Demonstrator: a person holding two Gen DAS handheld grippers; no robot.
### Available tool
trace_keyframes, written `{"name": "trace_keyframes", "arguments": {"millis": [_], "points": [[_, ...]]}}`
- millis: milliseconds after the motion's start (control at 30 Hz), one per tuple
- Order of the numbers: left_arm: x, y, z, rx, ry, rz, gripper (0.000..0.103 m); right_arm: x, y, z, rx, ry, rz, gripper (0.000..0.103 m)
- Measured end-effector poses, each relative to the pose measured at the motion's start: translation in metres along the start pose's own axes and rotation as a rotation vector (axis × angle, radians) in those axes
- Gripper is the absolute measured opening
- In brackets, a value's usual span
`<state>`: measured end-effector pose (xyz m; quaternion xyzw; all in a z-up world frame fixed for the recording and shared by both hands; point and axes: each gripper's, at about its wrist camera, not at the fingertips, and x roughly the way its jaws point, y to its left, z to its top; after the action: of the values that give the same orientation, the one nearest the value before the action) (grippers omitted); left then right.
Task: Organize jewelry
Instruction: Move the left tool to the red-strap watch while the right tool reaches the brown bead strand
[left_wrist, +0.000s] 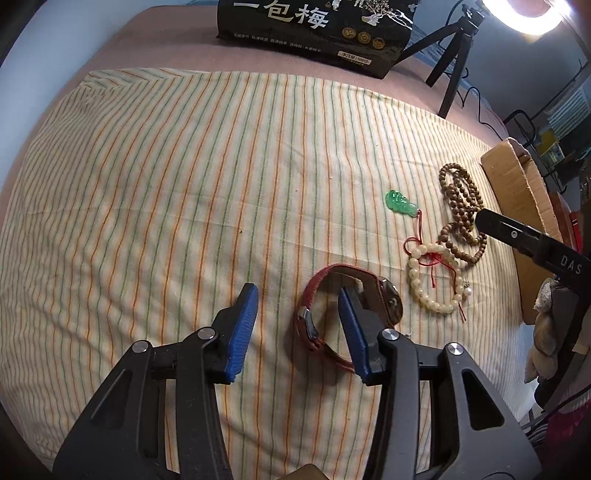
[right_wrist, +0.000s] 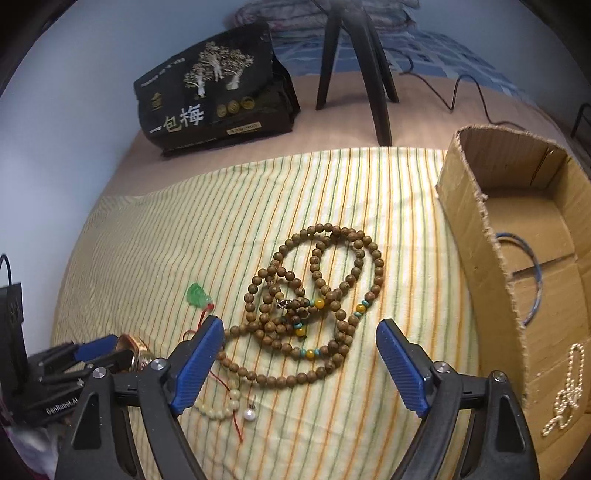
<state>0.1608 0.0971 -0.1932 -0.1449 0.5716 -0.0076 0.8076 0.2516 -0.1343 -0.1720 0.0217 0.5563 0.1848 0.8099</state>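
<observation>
we had both tongs lowered over a striped cloth (right_wrist: 155, 236), sorting jewelry into one cardboard box (right_wrist: 476, 221). the left tongs (left_wrist: 299, 325) stood open, one pad inside the loop of one red-strapped watch (left_wrist: 314, 325), gripping nothing. the right tongs (right_wrist: 299, 365) gaped empty just above one wooden bead strand (right_wrist: 332, 295). next, we judged, each must close and lift. nearby lay one pale bead bracelet (left_wrist: 432, 284) and one green pendant (left_wrist: 397, 201).

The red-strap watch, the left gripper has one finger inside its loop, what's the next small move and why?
Probably close the left gripper on the near side of the watch strap. One blue finger already sits inside the loop, the other outside on the striped cloth, and the pads don't press yet. Once gripped, it could go to the cardboard box.
</observation>
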Motion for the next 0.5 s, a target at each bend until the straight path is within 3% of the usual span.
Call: {"name": "trace_keyframes", "arguments": {"millis": [233, 500], "points": [[0.004, -0.006, 0.002, 0.029, -0.009, 0.021, 0.045, 0.016, 0.005, 0.005, 0.006, 0.024, -0.064, 0.088], [0.013, -0.011, 0.01, 0.041, -0.012, 0.056, 0.034, 0.033, 0.004, 0.01, -0.001, 0.048, -0.103, 0.092]]}}
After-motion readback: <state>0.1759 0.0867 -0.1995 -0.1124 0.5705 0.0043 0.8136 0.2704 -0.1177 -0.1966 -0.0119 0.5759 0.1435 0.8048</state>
